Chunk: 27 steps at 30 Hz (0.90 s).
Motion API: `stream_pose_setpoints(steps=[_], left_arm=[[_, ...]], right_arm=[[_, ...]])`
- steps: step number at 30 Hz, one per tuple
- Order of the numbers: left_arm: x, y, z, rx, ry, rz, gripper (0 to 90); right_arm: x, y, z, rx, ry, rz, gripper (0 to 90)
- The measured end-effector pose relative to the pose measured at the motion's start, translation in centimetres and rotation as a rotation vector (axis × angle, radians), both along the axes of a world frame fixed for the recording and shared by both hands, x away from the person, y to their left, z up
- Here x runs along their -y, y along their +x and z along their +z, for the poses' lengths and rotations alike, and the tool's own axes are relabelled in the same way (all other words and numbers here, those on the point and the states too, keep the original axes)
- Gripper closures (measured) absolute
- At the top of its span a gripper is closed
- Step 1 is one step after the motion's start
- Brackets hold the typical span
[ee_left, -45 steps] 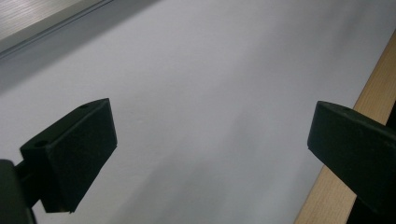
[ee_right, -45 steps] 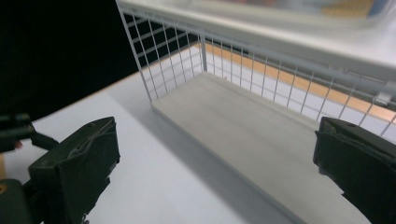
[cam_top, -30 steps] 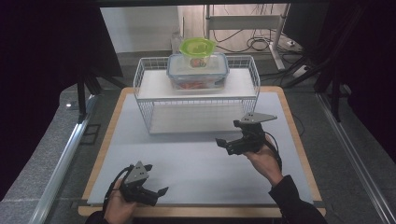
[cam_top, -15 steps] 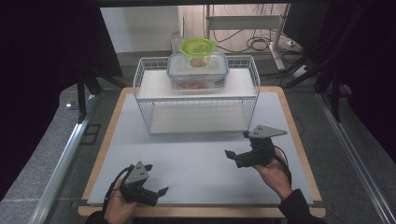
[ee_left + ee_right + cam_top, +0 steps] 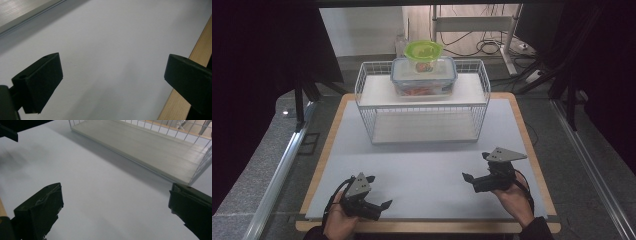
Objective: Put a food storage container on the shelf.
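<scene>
A white wire rack [image 5: 422, 107] stands at the back middle of the table. On its top shelf rests a clear box with a blue-rimmed lid [image 5: 424, 77], with orange contents inside. A round tub with a green lid [image 5: 423, 51] sits on or just behind that box. My left gripper [image 5: 379, 191] lies low near the front left edge, open and empty; its own view shows its jaws [image 5: 112, 75] spread wide over the bare mat. My right gripper [image 5: 475, 166] hovers at the front right, open and empty, its jaws [image 5: 115, 202] pointing toward the rack's lower shelf [image 5: 140, 147].
A pale grey mat [image 5: 427, 165] covers a wooden tabletop [image 5: 532, 150]. Metal rails run along the floor at left [image 5: 282, 165] and right. Cables and a stand lie on the floor behind the table.
My right gripper has drawn back from just in front of the rack toward the front right of the mat. The left gripper has stayed put.
</scene>
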<state>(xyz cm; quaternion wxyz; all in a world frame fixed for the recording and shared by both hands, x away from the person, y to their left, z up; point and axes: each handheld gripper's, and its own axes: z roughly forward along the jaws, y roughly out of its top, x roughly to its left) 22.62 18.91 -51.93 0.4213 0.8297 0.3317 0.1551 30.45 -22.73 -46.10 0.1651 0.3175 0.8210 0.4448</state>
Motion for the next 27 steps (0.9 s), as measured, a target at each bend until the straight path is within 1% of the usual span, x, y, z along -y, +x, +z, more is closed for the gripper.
stream_pose_setpoints(steps=[11, 13, 16, 19, 21, 22, 27], left_arm=[[0.0, 0.0, -0.1, 0.003, 0.005, -0.002, 1.8], [0.0, 0.0, -0.1, 0.004, 0.006, -0.003, 1.8], [0.1, 0.0, -0.1, 0.003, 0.007, -0.005, 1.8], [0.1, 0.0, -0.1, 0.001, 0.009, -0.006, 1.8], [0.1, 0.1, -0.1, 0.001, 0.011, -0.006, 1.8], [0.1, 0.1, -0.2, 0.001, 0.012, -0.007, 1.7], [0.1, 0.1, -0.2, 0.001, 0.011, -0.007, 1.8]], right_arm=[[1.5, -1.2, -1.8, -0.01, -0.053, -0.029, 0.0], [1.6, -1.4, -2.3, -0.012, -0.07, -0.035, 0.0], [1.8, -1.8, -3.2, -0.03, -0.1, -0.042, 0.0], [2.1, -2.0, -4.0, -0.057, -0.131, -0.046, 0.0], [2.2, -2.1, -4.5, -0.085, -0.155, -0.047, 0.0], [2.2, -2.1, -4.6, -0.089, -0.164, -0.051, 0.0], [2.2, -2.0, -4.7, -0.092, -0.169, -0.054, 0.0]])
